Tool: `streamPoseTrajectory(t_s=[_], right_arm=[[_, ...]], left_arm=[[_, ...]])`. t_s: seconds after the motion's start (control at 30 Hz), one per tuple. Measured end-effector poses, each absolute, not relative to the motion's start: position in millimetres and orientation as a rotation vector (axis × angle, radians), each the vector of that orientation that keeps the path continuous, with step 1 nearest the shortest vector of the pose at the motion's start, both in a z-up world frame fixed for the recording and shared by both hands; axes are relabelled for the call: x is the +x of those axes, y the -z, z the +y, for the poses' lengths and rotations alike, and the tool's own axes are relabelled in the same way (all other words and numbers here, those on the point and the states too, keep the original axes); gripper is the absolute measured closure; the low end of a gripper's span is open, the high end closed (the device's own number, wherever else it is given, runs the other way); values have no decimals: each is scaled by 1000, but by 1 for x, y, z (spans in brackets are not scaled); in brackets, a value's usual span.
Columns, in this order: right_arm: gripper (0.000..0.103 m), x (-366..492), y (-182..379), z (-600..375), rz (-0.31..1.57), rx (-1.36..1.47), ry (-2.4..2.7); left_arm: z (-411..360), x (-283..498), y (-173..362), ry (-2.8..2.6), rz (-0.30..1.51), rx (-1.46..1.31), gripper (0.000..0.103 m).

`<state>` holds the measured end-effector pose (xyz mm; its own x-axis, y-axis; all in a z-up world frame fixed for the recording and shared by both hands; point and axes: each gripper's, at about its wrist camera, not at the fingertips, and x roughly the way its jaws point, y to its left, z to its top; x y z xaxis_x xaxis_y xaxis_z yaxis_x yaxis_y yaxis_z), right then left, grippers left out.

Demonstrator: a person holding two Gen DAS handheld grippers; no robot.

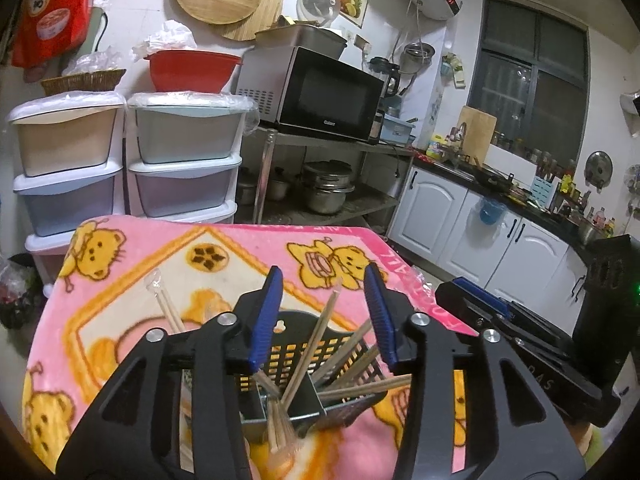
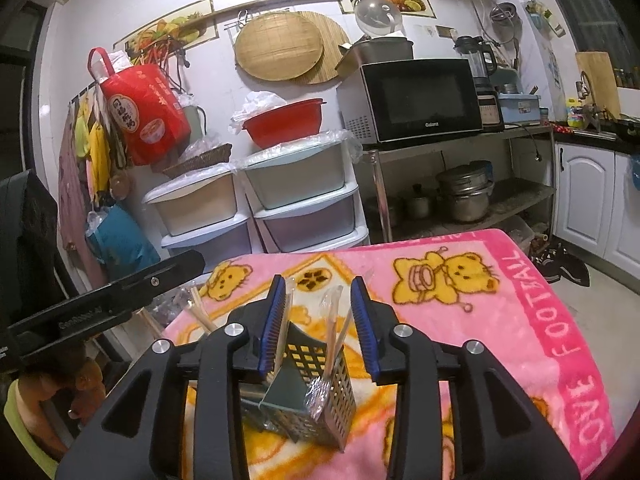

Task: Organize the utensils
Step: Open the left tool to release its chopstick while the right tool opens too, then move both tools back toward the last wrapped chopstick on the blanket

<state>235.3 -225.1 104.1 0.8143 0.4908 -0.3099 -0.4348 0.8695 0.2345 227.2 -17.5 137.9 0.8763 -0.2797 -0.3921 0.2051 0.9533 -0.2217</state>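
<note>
Left wrist view: my left tongs (image 1: 324,312) stand parted above the black perforated caddy (image 1: 304,354), nothing pressed between the blue pads (image 1: 266,316); wooden chopsticks (image 1: 310,350) splay out of the caddy at several angles, some leaning far over its rim toward the right; one wrapped pair (image 1: 166,306) lies apart on the pink blanket (image 1: 120,292) covering the tabletop; my right tongs (image 1: 486,304) show at the right edge, just beside the caddy. Risk, as I judge it: a pad drawn back carelessly could snag a leaning stick and flick it out, or tip the light caddy on the soft blanket.

Right wrist view: my right tongs (image 2: 320,316) are likewise partly open, holding nothing; the caddy (image 2: 316,392) sits below them, a cellophane-wrapped pair (image 2: 332,344) upright between the pads (image 2: 362,316) and a bare stick close against the left one; whether it touches I cannot tell. Risk: the wrapper may cling and lift out as I withdraw; the unstable blanket could let the caddy topple.
</note>
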Motion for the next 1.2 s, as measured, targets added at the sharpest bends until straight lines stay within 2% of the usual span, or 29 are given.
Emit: streamPoseTrajectory(t_s=[0.07,0.2,0.27,0.4,0.53,0.67,0.87,1.2], right_arm=[[66,231,-104,-225,376,150,-500],[63,224,-105,-223,380,136,-504],[61,221,-105,-223,383,132,-505],[56,212,-106,-223,380,124,-509],[47,199,-109,-222,374,116,-517],[40,186,-110,-223,363,107,-520],[35,170,-109,-223,354,93,-520],[33,153,-94,-225,384,86,-515]], left_arm=[[-18,223,-139,256,434,-174,58],[-16,214,-143,251,435,-174,40],[-15,209,-144,254,429,-171,37],[-12,198,-145,263,424,-171,25],[-11,187,-144,258,418,-162,12],[-10,175,-145,241,397,-149,11],[-7,159,-140,249,399,-147,11],[-8,142,-125,261,428,-143,11]])
